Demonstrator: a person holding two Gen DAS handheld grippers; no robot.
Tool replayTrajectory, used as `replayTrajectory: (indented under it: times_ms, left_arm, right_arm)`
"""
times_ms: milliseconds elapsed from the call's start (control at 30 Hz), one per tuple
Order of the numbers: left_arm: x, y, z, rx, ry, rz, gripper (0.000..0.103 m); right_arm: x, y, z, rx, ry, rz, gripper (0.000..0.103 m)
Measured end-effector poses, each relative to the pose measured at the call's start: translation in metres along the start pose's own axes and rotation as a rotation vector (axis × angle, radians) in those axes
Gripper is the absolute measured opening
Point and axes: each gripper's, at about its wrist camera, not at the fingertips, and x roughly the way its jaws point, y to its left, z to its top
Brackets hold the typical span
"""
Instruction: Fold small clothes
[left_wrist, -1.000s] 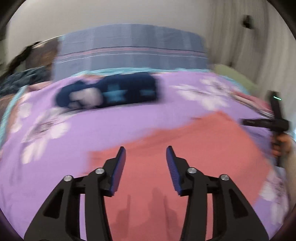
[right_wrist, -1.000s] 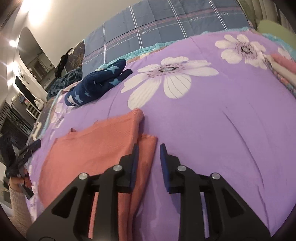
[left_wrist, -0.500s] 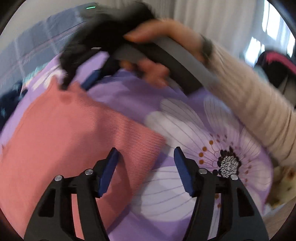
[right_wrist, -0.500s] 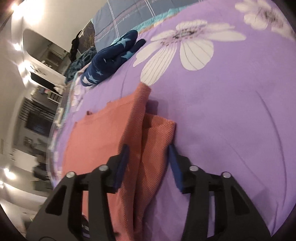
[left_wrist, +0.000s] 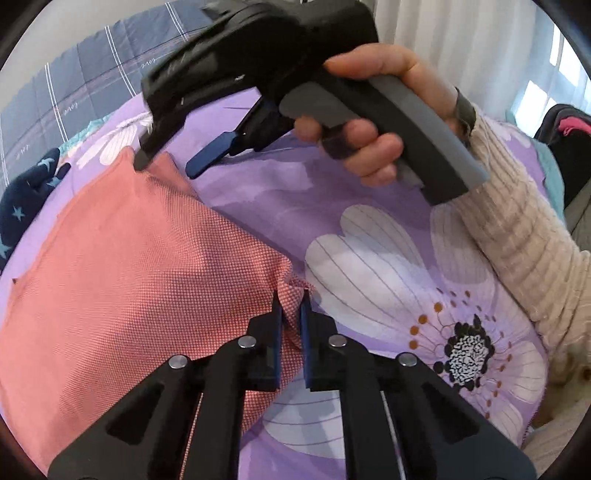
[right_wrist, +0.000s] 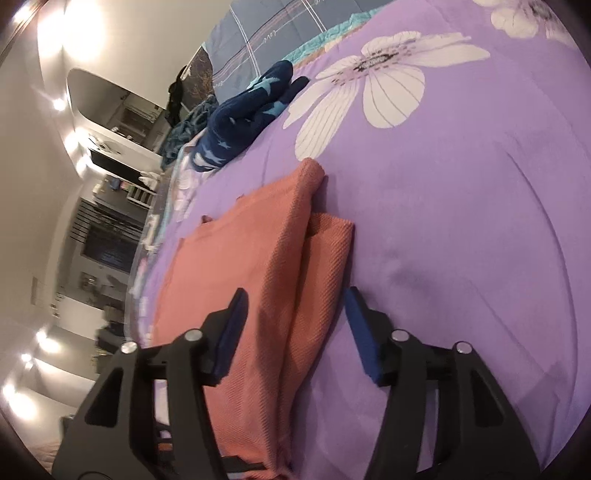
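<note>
On purple flowered bedspread: salmon garment, one corner pinched.

Left gripper clamped on the near right corner of the cloth, a small tuft bunched between the blue pads. Right gripper spread wide, straddling a folded edge of the same garment, one finger tip touching the far corner, pads not pressing; right hand wrapped round its grey handle. Garment spread flat otherwise, one flap doubled along its right side. Far left, near the striped pillow: dark blue star-print bundle, well apart.

Coral garment's near end behind tool
</note>
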Motion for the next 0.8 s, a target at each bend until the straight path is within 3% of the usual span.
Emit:
replayTrajectory:
  times_ms: [133,267,300,333,367,400,467,567,633,767,800]
  left_arm:
    - [0.004,0.002,0.001,0.002,-0.010,-0.033,0.006]
    - [0.014,-0.003,0.005,0.018,-0.015,-0.041,0.006]
    - [0.014,-0.002,0.005,0.015,-0.018,-0.045,0.006]
    - [0.013,-0.002,0.004,0.012,-0.021,-0.050,0.006]
    - [0.013,0.000,0.004,0.009,-0.025,-0.057,0.006]
    - [0.008,-0.007,0.001,0.007,-0.028,-0.063,0.006]
    - [0.003,-0.004,-0.003,0.011,-0.034,-0.076,0.006]
    - [0.005,0.000,-0.006,0.019,-0.038,-0.093,0.006]
    - [0.004,-0.002,-0.007,0.021,-0.036,-0.101,0.006]
    - [0.006,0.005,-0.010,0.026,-0.022,-0.125,0.006]
    - [0.006,0.005,-0.011,0.028,-0.023,-0.124,0.006]
  right_arm:
    - [0.001,-0.005,0.003,0.030,0.001,0.064,0.069]
    - [0.014,0.007,0.004,-0.025,-0.007,0.000,0.069]
    - [0.018,0.012,0.006,-0.051,-0.036,-0.036,0.066]
    - [0.020,0.014,0.006,-0.068,-0.065,-0.071,0.050]
    - [0.022,0.015,0.007,-0.077,-0.094,-0.119,0.015]
    - [0.022,0.013,0.008,-0.066,-0.127,-0.173,0.010]
    - [0.016,0.006,0.008,-0.029,-0.163,-0.102,0.008]
    - [-0.005,0.021,0.006,-0.085,-0.242,-0.049,0.007]
    - [-0.006,0.032,0.003,-0.144,-0.271,-0.084,0.007]
    - [0.019,0.011,0.009,-0.140,-0.259,-0.273,0.006]
    - [0.024,0.000,0.012,-0.093,-0.244,-0.236,0.006]
